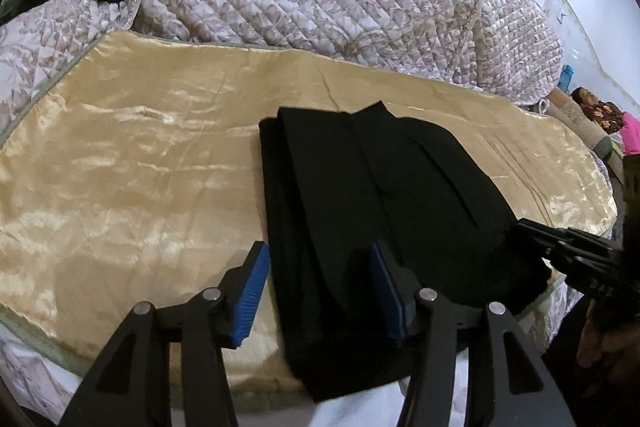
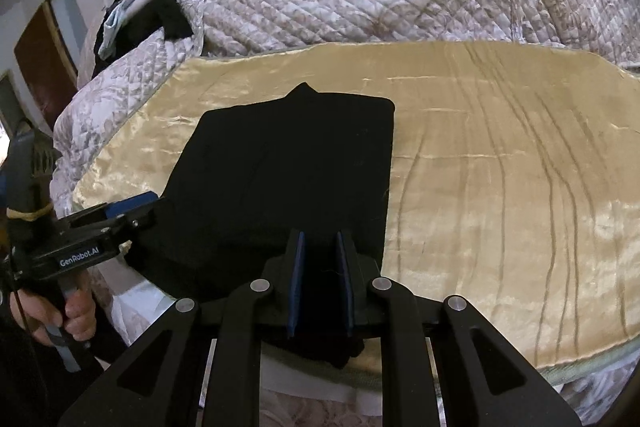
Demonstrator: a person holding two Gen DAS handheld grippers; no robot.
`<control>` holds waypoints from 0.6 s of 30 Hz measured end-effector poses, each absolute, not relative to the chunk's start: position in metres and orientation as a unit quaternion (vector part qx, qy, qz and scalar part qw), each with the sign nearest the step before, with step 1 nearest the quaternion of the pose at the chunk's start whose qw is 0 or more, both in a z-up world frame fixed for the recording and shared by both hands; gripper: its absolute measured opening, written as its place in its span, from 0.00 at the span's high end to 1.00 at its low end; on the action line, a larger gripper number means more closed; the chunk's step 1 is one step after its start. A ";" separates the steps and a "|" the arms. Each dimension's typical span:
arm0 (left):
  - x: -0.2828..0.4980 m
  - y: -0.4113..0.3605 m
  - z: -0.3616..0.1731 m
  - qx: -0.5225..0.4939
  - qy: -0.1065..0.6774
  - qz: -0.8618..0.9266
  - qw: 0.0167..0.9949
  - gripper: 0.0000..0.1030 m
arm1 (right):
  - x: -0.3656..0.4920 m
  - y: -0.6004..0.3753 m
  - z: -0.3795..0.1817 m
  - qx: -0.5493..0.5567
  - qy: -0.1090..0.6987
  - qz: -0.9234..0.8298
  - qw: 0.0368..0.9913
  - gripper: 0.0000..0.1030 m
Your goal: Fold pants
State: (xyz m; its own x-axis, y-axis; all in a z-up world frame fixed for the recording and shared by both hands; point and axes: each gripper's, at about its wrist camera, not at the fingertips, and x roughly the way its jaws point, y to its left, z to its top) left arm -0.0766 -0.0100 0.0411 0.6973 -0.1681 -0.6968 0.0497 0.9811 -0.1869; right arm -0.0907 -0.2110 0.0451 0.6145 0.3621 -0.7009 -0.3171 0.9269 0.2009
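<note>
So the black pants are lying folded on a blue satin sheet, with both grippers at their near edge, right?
Not quite: the satin sheet is gold, not blue, as the left wrist view shows. The black pants do lie folded on it, with the left gripper and right gripper at their near edge.

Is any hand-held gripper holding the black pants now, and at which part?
The right hand-held gripper pinches the black pants at their near edge. The left hand-held gripper stands open astride the same edge, gripping nothing.

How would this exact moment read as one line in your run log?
task: fold pants | pants: folded on gold cloth | left gripper: open over near edge | right gripper: narrow, grip unclear
</note>
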 end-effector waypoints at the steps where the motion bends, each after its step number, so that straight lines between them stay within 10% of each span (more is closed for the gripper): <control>1: -0.073 -0.011 0.043 -0.072 0.385 -0.057 0.918 0.46 | -0.089 -0.209 0.047 0.023 0.396 0.186 0.899 0.84; 18: 0.012 -0.011 0.052 -0.025 0.405 -0.056 0.912 0.46 | 0.023 -0.202 0.042 0.039 0.478 0.162 0.862 0.84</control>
